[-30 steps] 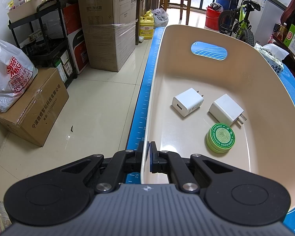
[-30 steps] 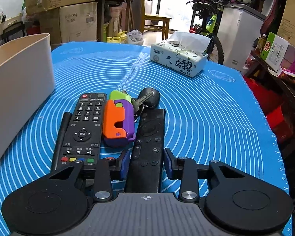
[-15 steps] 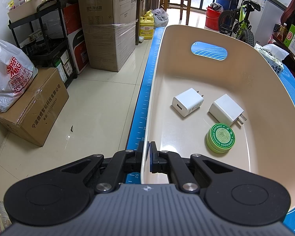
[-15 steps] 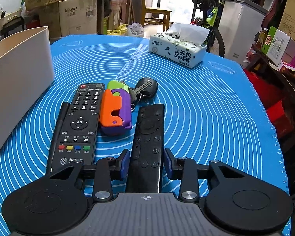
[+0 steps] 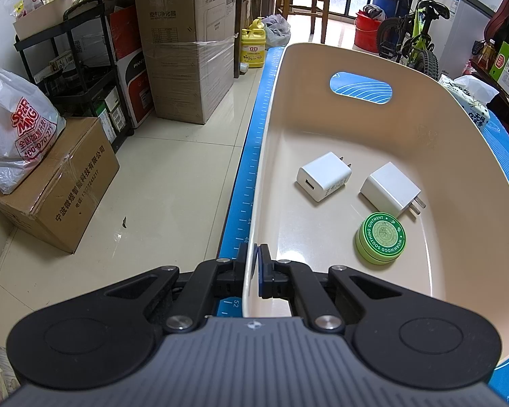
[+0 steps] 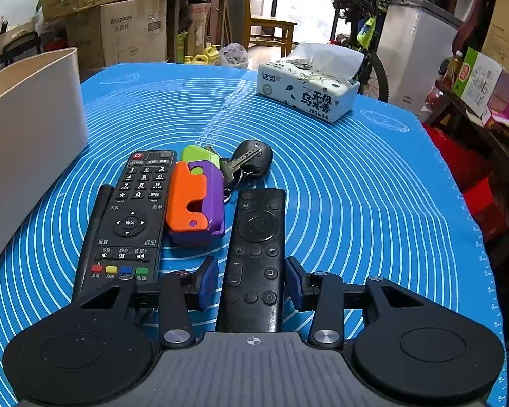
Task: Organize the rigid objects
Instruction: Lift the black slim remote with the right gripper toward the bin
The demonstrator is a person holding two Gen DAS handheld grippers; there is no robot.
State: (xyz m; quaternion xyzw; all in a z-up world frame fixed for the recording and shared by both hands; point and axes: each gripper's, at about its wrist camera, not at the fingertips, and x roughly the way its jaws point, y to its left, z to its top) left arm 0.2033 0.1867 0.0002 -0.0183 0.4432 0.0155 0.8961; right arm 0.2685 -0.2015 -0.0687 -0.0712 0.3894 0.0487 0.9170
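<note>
Bin (image 5: 458, 169) rim pinched by left gripper (image 5: 254, 264), jaws shut on wall, likely to steady bin for loading. Two chargers (image 5: 324, 179) and tin (image 5: 381, 237) already lying inside. Right gripper (image 6: 251, 281) jaws opening, slim remote (image 6: 258, 251) straddled between, pads apart from it; grasp apparently being prepared. Keys (image 6: 251, 161) partly hidden by toy (image 6: 195, 203); big remote (image 6: 129, 217) left on counter (image 6: 373, 186).

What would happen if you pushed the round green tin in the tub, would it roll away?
Probably not. The green tin lies flat on its base in the tub, so a push would likely make it slide. The tub's floor looks smooth and glossy, so it could slide easily, maybe into the nearer white charger. It looks stiff, so it should keep its shape if squeezed.
</note>
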